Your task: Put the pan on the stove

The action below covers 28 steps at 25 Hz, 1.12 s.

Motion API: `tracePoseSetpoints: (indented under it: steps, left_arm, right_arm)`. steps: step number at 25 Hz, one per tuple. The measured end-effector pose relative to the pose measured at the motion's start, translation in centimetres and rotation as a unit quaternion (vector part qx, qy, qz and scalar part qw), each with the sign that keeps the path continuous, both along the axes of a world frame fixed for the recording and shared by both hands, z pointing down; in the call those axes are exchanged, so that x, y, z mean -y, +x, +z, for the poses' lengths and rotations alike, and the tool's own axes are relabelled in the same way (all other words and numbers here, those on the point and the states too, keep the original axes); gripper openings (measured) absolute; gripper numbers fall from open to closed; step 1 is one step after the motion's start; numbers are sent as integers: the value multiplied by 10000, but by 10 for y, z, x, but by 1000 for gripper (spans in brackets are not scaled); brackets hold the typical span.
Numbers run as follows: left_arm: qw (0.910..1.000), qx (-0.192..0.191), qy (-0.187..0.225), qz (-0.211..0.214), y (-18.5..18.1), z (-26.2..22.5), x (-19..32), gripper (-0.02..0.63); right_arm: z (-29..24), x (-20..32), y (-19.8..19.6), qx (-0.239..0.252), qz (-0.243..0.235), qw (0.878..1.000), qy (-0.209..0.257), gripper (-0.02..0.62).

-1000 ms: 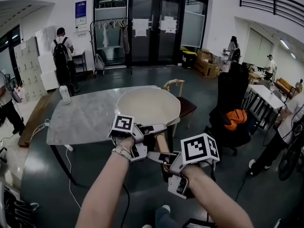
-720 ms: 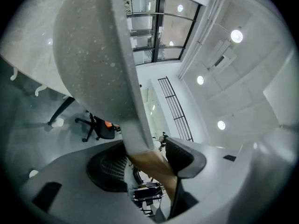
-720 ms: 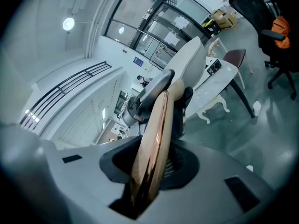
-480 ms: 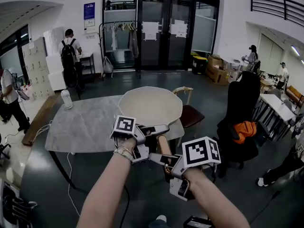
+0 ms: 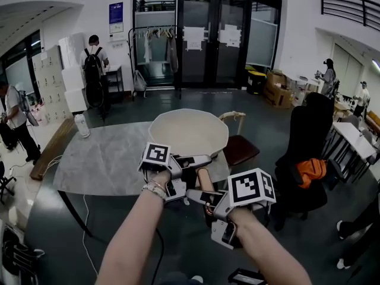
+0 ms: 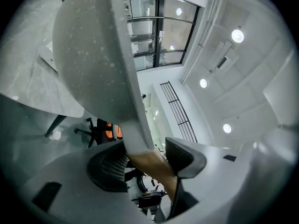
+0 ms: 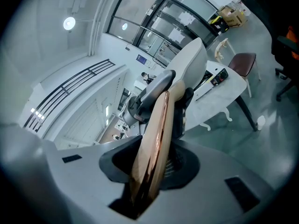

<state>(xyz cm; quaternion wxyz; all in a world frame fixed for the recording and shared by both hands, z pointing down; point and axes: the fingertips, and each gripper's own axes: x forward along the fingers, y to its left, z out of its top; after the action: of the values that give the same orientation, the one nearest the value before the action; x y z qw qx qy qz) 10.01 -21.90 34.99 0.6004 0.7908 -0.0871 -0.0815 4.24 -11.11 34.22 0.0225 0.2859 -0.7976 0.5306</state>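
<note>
A cream pan [image 5: 187, 132] is held in the air over the near edge of a grey marble table [image 5: 101, 156], with its wooden handle [image 5: 205, 180] pointing back toward me. My left gripper [image 5: 191, 161] is shut on the handle's neck, just behind the pan's bowl. In the left gripper view the pan's speckled underside [image 6: 91, 55] fills the upper left, and the brown handle [image 6: 152, 164] runs between the two pads. My right gripper [image 5: 200, 196] is shut on the handle's rear end [image 7: 154, 134]. The pan [image 7: 192, 63] shows edge-on there. No stove is in view.
A white canister [image 5: 81, 125] stands at the table's far left corner. A wooden chair [image 5: 237, 144] stands at the table's right side, a black office chair with an orange bag [image 5: 309, 170] further right. Several people stand around the room; glass doors are at the back.
The room has slid a little to the right and down in the head view. The pan and both grippers keep the same pose and the same hold.
</note>
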Motion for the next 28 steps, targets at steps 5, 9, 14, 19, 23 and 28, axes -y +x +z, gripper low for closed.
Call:
tracePoseSetpoints:
  steps: [5, 9, 14, 19, 23, 28]
  left_arm:
    - [10000, 45, -9, -68, 3, 4, 14, 250]
    - [9999, 75, -32, -93, 7, 7, 29, 250]
    - [9998, 129, -109, -58, 8, 16, 52, 250]
    - [9997, 189, -155, -13, 3, 21, 79, 250]
    - [9997, 173, -164, -9, 0, 25, 109, 250]
    - [9995, 184, -231, 58, -4, 34, 146, 250]
  right_arm:
    - [4, 13, 4, 53, -57, 10000, -11, 104]
    - [6, 28, 9, 69, -75, 9999, -26, 104]
    - [12, 52, 9, 87, -65, 9999, -92, 106]
    - [16, 79, 4, 142, -19, 9998, -148, 106]
    - [18, 109, 1, 126, 6, 9998, -168, 106]
    - [27, 147, -5, 153, 90, 9996, -221, 106]
